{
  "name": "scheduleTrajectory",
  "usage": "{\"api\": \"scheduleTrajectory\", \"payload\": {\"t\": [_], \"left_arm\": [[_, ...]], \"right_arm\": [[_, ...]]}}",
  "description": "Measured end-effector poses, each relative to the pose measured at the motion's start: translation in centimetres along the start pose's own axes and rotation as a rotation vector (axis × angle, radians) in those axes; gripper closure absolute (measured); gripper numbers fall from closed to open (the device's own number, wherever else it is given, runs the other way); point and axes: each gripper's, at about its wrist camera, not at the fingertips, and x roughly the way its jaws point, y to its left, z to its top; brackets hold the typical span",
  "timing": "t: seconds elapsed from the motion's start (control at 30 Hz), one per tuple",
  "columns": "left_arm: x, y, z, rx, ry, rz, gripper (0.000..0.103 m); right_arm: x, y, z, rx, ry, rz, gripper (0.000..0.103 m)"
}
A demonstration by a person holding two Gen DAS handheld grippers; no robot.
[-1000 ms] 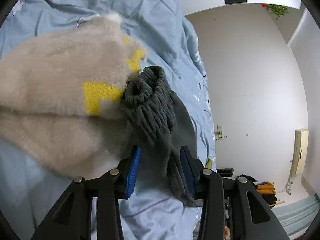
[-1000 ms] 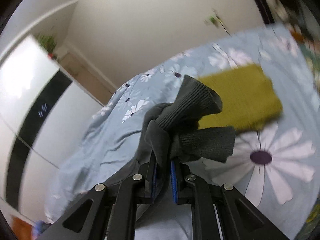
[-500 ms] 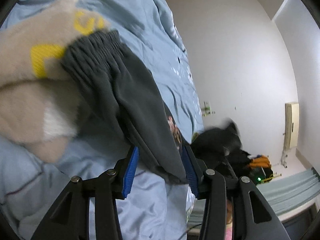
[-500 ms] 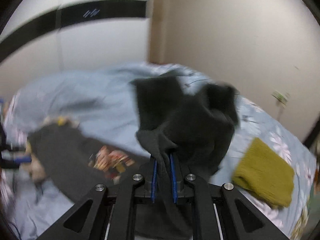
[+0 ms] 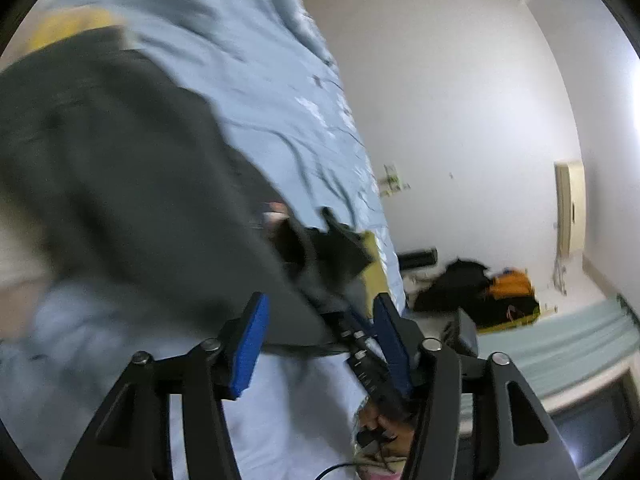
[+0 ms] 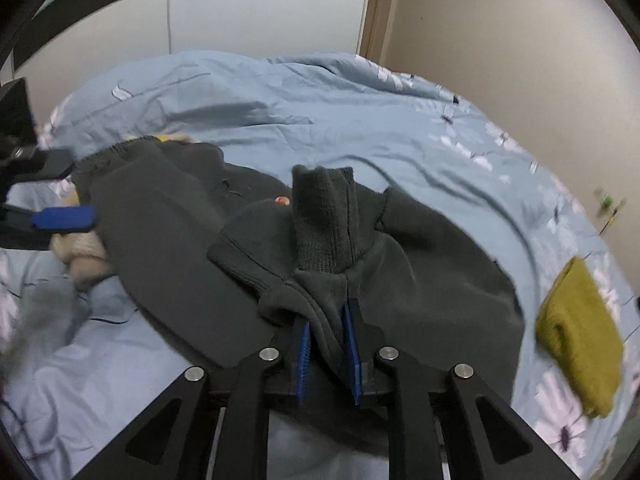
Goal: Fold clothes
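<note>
Now your right gripper (image 6: 326, 350) clamps the dark sweatshirt (image 6: 420, 264) mid-bed (image 6: 320, 92); your left gripper (image 5: 316, 340) stands open beside it.

Left gripper (image 5: 320, 332) fingers spread wide apart; right gripper (image 6: 328, 344) fingers pinched nearly together.

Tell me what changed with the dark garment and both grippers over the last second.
The dark grey garment went from a bunched lump held up in the air to being spread out across the blue bedding. The left gripper, whose pads had fabric between them, is now open and backed off to the garment's edge. The right gripper stays clamped on the cuff end. The olive garment did not move.
</note>
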Motion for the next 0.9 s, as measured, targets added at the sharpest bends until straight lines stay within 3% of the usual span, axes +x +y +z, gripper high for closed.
{"api": "scheduleTrajectory", "payload": {"t": [0.07, 0.17, 0.3, 0.5, 0.6, 0.73, 0.9], "left_arm": [[3.0, -1.3, 0.9, 0.018, 0.043, 0.028, 0.037], [5.5, -2.4, 1.2, 0.050, 0.067, 0.136, 0.037], [6.8, -2.8, 2.0, 0.090, 0.005, 0.270, 0.038], [9.6, -1.3, 4.0, 0.040, 0.048, 0.288, 0.042], [8.9, -0.2, 4.7, -0.034, 0.053, 0.174, 0.041], [7.7, 0.9, 5.0, -0.102, 0.054, 0.135, 0.038], [9.4, -0.4, 4.8, -0.057, 0.108, 0.168, 0.036]], "right_arm": [[-0.3, -0.7, -0.3, 0.044, -0.009, 0.058, 0.070], [-1.5, -2.3, -0.9, 0.134, -0.052, 0.154, 0.060], [-2.4, -4.0, -0.5, 0.187, -0.097, 0.124, 0.056], [-0.5, -3.0, 1.3, 0.168, -0.077, 0.147, 0.056], [0.4, -2.0, 1.3, 0.136, -0.062, 0.148, 0.056], [1.2, -2.0, 0.4, 0.166, -0.029, 0.188, 0.054], [1.0, -2.4, -0.5, 0.198, -0.033, 0.222, 0.055]]}}
